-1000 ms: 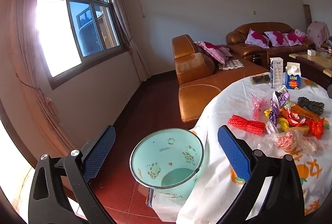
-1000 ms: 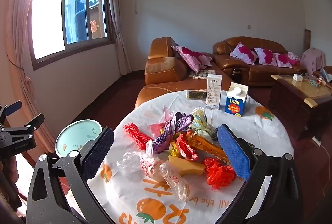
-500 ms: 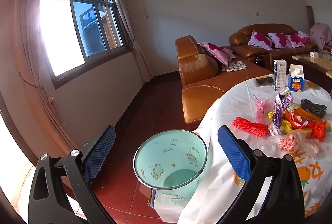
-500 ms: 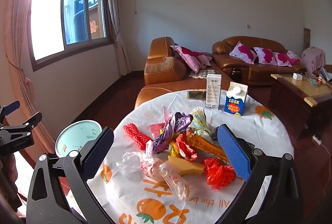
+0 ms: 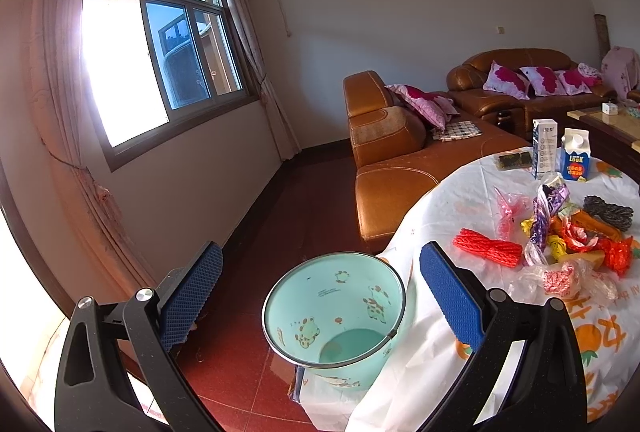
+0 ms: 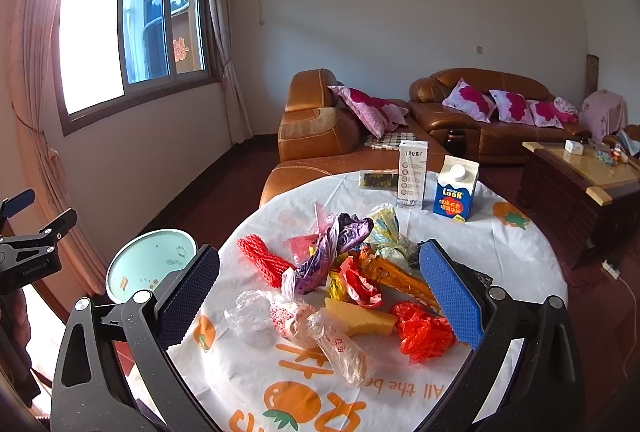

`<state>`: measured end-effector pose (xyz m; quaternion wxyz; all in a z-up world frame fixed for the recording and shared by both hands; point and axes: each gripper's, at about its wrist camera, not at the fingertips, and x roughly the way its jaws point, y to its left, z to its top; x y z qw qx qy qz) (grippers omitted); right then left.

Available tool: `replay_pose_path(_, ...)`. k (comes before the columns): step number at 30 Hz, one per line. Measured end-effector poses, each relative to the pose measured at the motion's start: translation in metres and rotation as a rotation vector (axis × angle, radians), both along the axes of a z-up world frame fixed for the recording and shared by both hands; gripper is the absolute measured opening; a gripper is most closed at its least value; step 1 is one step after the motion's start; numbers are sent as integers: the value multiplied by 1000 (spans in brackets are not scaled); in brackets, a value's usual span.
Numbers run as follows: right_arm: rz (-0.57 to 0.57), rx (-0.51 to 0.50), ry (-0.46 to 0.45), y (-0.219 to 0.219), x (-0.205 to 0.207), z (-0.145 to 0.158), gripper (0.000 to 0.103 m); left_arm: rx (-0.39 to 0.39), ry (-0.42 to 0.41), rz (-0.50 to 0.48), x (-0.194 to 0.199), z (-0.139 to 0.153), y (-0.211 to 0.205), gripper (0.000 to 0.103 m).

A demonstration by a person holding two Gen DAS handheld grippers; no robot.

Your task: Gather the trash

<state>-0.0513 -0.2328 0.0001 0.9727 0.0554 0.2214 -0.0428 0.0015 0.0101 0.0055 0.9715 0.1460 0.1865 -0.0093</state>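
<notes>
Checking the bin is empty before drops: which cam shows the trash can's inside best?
Left wrist: the mint trash can opens toward the camera, bare bottom visible. Right wrist catches only its rim at a shallow angle, partly behind the right gripper finger.

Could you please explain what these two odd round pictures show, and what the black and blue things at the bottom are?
There is no robot: a person carries two handheld claws, each with a wide-angle camera looking along its fingers. One picture is from the left claw, open and empty above a mint green bin on the floor. The other is from the right claw, also open and empty, above a round table with a trash pile of wrappers and bags and two cartons.
</notes>
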Motion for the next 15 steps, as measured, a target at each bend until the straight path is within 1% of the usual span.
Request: replay_pose_path(15, 2, -2, 0, 2, -1, -1, 98, -5, -9, 10, 1, 0, 1, 97)
